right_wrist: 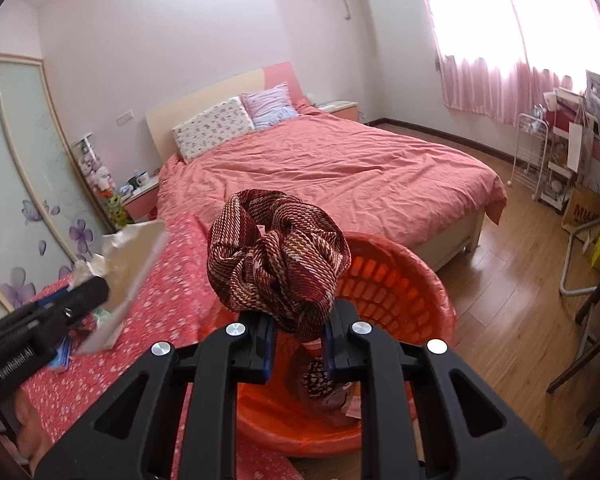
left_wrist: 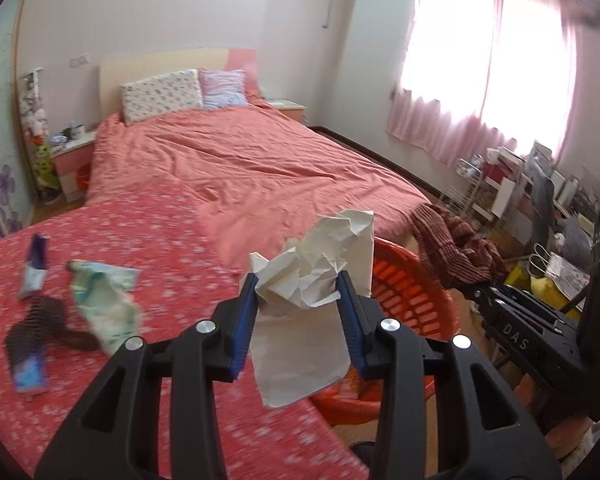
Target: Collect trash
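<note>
My left gripper (left_wrist: 298,292) is shut on a crumpled white paper bag (left_wrist: 312,276) and holds it in the air beside the rim of the orange basket (left_wrist: 412,292). My right gripper (right_wrist: 298,330) is shut on a bunched red patterned cloth (right_wrist: 278,252) and holds it above the orange basket (right_wrist: 388,284), which has a few items at its bottom. On the red floral tablecloth (left_wrist: 140,240) lie a crumpled pale green wrapper (left_wrist: 104,300), a purple-and-white wrapper (left_wrist: 34,266), a dark patterned cloth (left_wrist: 40,320) and a blue packet (left_wrist: 30,372).
A bed with a pink cover (right_wrist: 340,168) stands behind the table and basket. A wooden floor (right_wrist: 512,320) lies to the right, with a white rack (right_wrist: 540,160) and cluttered shelves by the window. A wardrobe with flower decals (right_wrist: 28,184) is on the left.
</note>
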The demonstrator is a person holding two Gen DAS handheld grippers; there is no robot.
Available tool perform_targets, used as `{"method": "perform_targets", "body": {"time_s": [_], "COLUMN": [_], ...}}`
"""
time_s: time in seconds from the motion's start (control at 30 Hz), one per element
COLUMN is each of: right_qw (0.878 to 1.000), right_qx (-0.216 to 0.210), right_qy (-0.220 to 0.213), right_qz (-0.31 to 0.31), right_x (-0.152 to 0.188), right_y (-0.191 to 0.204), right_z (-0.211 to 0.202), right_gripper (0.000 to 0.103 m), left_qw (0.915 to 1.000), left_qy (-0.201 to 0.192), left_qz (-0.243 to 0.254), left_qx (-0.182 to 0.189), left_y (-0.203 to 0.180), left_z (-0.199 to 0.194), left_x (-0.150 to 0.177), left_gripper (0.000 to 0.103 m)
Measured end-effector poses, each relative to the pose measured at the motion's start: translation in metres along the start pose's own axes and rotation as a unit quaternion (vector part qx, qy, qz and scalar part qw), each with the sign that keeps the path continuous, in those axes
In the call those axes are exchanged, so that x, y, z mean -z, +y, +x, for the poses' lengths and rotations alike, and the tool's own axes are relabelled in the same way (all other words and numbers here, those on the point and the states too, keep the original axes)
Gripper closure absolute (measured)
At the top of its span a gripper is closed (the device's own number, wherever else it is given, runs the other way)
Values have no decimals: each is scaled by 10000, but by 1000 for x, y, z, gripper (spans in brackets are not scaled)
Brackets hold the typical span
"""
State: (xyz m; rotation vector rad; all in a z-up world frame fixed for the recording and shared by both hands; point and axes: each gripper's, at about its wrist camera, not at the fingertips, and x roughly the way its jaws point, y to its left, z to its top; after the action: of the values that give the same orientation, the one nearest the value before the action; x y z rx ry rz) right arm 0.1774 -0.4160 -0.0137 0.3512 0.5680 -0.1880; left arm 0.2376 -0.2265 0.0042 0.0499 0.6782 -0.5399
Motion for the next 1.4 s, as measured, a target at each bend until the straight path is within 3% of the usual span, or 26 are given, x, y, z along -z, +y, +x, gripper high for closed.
{"method": "perform_targets", "body": {"time_s": [0.13,0.2,0.27,0.4,0.57,0.83,1.0,1.17,1.27,1.4], "right_qw": [9999,9998,9997,9993,9993,9990,9975,9941,9910,9871], "right_qx": [41,85,118,137,217,90,-105,-351,-462,-581], "right_qy": [55,78,144,274,288,348,482,688,837,972], "right_qz": [139,155,175,190,28,-277,-512,-762,-935,-1135], "right_x": [-1,-1,2,10,14,16,28,42,52,64], "right_y": [-13,-17,-21,-24,-17,7,35,71,93,118], "right_z": [13,17,21,24,20,18,19,25,31,37], "right_gripper": [79,76,64,57,51,51,51,51,51,51], "left_qw": [9998,9996,9993,9986,9977,9932,9850,9677,9598,9533], "left_qy": [139,266,359,480,485,469,458,560,717,812], "left_qz": [100,89,69,42,82,10,-302,-867,-1197,-1293], "left_qx": [61,31,-27,-208,-475,-1064,-1635,-2299,-2437,-2608], "left_y": [-14,-13,-9,1,19,65,124,199,231,244], "left_z": [29,43,51,59,50,17,-15,-47,-54,-53], "left_x": [-1,3,7,15,23,42,62,88,103,114], "left_gripper": [61,53,43,41,41,37,35,36,36,36]}}
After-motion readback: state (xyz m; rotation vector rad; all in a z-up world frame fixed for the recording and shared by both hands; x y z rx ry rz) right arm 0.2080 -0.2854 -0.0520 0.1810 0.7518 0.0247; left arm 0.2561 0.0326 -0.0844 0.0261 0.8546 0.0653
